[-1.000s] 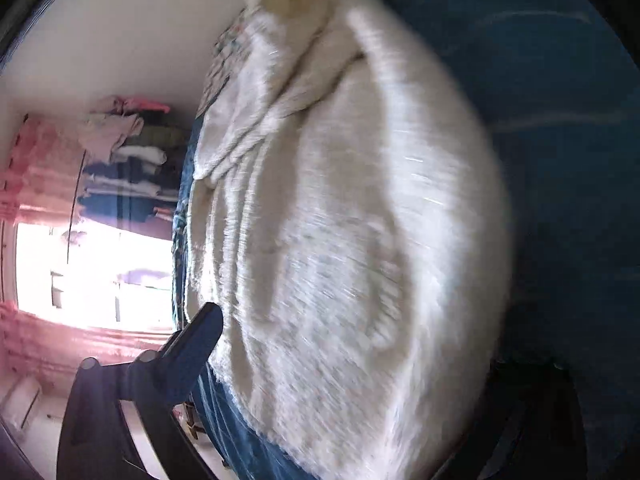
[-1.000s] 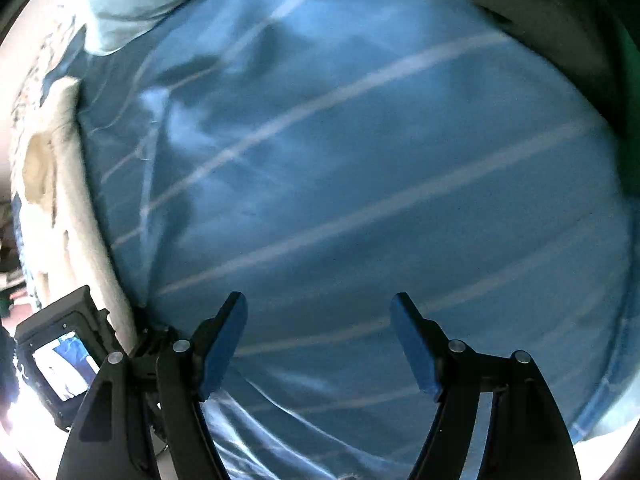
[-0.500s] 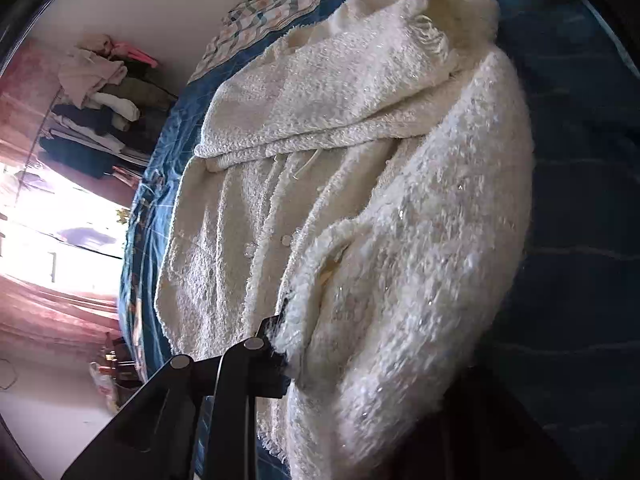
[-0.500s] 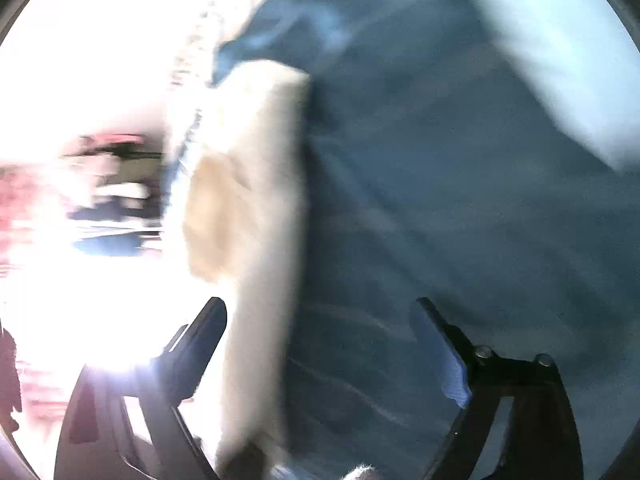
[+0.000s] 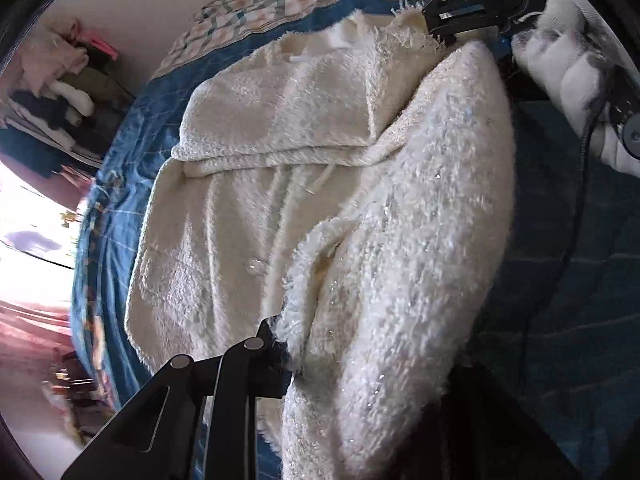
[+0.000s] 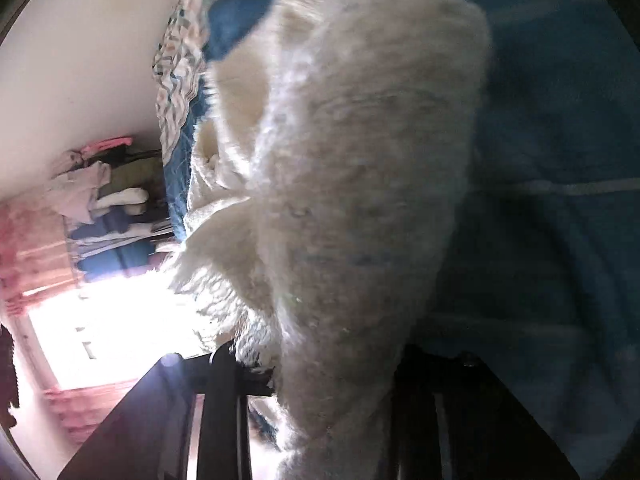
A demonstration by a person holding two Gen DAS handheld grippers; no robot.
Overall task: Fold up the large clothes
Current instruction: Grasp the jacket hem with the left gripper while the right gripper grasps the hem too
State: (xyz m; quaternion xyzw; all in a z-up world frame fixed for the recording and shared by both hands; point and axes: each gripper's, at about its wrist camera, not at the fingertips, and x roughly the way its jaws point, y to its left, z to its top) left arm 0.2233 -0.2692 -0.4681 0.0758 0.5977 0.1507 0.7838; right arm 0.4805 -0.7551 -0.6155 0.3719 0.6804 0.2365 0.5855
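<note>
A cream fuzzy jacket lies front up on a blue bedspread, one sleeve folded across its chest. My left gripper is shut on the jacket's near front edge and holds that side lifted and curled over. At the far end my right gripper, held by a hand in a white glove, bites the jacket near the collar. In the right wrist view the jacket fills the middle. A thick fold of it sits between the closing jaws of the right gripper. The fabric hides both right fingertips.
A checked quilt lies along the far edge of the bed by a white wall. A rack piled with clothes stands beyond the bed, beside a bright window. A black cable hangs from the right hand.
My left gripper closed on the jacket's edge and lifted it. My right gripper swung from bare bedspread over to the jacket and closed on a fold of it.
</note>
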